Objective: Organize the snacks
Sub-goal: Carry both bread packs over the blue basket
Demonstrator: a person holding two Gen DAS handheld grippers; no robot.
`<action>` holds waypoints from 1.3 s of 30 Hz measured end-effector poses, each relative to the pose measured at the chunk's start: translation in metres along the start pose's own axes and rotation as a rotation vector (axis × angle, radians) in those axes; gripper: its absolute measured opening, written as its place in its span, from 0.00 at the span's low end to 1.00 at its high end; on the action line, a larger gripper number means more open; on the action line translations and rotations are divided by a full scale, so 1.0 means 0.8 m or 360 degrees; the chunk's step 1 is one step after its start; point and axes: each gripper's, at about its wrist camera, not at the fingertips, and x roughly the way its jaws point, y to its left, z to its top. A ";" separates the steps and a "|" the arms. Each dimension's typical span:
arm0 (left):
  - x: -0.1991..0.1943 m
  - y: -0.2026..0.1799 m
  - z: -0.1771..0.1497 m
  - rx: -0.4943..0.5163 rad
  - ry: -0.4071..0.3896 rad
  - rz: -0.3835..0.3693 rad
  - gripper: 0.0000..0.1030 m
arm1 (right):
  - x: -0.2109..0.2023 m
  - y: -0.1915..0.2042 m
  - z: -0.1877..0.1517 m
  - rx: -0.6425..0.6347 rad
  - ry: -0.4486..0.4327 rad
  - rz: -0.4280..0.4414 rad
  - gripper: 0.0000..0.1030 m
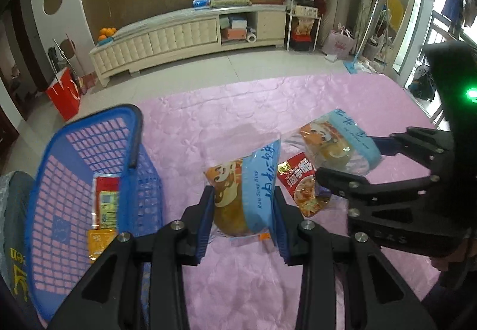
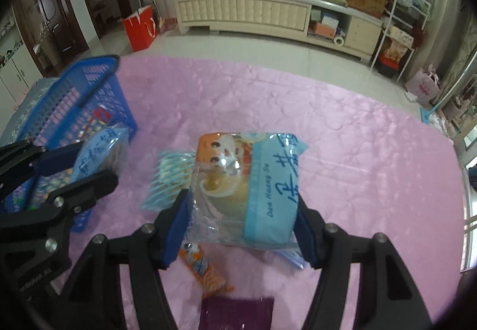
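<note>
Clamped between the pads of the left gripper, low in the frame's centre, a bun packet is held above the pink cloth. It should be carried level over the blue basket at left before release. A second bun packet is pinched by the right gripper, lower centre.

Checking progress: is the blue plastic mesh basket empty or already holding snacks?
Holding snacks: the blue plastic mesh basket contains a red packet and an orange packet.
</note>
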 end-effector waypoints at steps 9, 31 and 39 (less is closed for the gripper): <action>-0.091 0.008 -0.015 -0.0005 -0.0124 -0.0051 0.33 | -0.100 0.025 -0.013 0.0033 -0.0183 0.0051 0.66; -0.221 0.113 -0.062 0.0059 -0.0225 -0.0128 0.34 | -0.174 0.140 -0.016 -0.0032 -0.0369 0.0258 0.66; -0.216 0.167 -0.070 -0.0001 -0.0193 -0.0088 0.34 | -0.141 0.184 0.010 -0.0099 -0.0313 0.0322 0.66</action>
